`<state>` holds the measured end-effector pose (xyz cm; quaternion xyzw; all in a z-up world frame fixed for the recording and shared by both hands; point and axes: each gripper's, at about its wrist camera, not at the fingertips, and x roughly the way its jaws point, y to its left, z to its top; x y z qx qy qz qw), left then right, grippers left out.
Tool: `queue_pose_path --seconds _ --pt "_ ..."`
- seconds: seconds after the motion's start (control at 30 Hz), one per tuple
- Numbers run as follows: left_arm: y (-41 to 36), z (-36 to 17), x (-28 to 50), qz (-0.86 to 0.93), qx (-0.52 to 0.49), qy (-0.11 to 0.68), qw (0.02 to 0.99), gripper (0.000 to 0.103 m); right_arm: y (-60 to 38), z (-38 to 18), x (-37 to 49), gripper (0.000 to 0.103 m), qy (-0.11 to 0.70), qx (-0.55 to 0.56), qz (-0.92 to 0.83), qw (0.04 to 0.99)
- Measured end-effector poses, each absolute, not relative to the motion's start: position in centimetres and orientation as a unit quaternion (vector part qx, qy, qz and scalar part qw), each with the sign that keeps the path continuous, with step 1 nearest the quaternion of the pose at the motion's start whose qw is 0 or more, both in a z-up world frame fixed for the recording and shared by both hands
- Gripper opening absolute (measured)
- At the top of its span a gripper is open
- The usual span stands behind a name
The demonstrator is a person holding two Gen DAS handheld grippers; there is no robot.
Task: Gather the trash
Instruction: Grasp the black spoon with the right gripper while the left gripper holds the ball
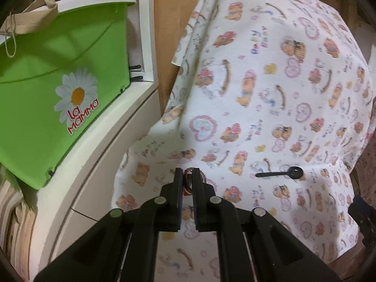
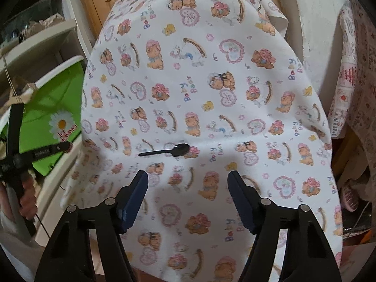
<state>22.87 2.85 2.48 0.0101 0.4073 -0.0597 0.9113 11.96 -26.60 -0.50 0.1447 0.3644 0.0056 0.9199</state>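
A black plastic spoon (image 1: 279, 173) lies on a table covered by a white teddy-bear-print cloth (image 1: 270, 89); it also shows in the right wrist view (image 2: 165, 151). My left gripper (image 1: 187, 176) is shut on a small brown and white piece of trash (image 1: 188, 183), held just above the cloth's near left part, left of the spoon. My right gripper (image 2: 188, 178) is open and empty, hovering a little in front of the spoon. The left gripper's body (image 2: 16, 159) and the hand holding it show at the left edge of the right wrist view.
A green bin (image 1: 54, 89) with a daisy "La Mamma" sticker stands on a white cabinet (image 1: 98, 164) left of the table; it also shows in the right wrist view (image 2: 47, 112). A paper bag handle (image 1: 30, 16) hangs over its rim. Another patterned cloth (image 2: 357, 82) lies at the right.
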Motion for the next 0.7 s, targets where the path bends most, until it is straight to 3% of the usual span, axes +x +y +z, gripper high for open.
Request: queue_pose_path --seconds 0.27,0.4,0.7 --pt "3.8 3.2 22.0 -0.053 0.004 0.393 0.918 0.006 -26.1 -0.3 12.1 0.054 0.371 0.173 0.043 0.912" --pt "4.8 2.8 22.5 -0.059 -0.026 0.409 0.910 0.006 -26.4 -0.6 13.6 0.042 0.388 0.204 0.069 0.896" --pt "5.9 3.9 23.5 -0.059 -0.033 0.395 0.916 0.006 -28.4 -3.0 20.8 0.041 0.438 0.289 0.056 0.850"
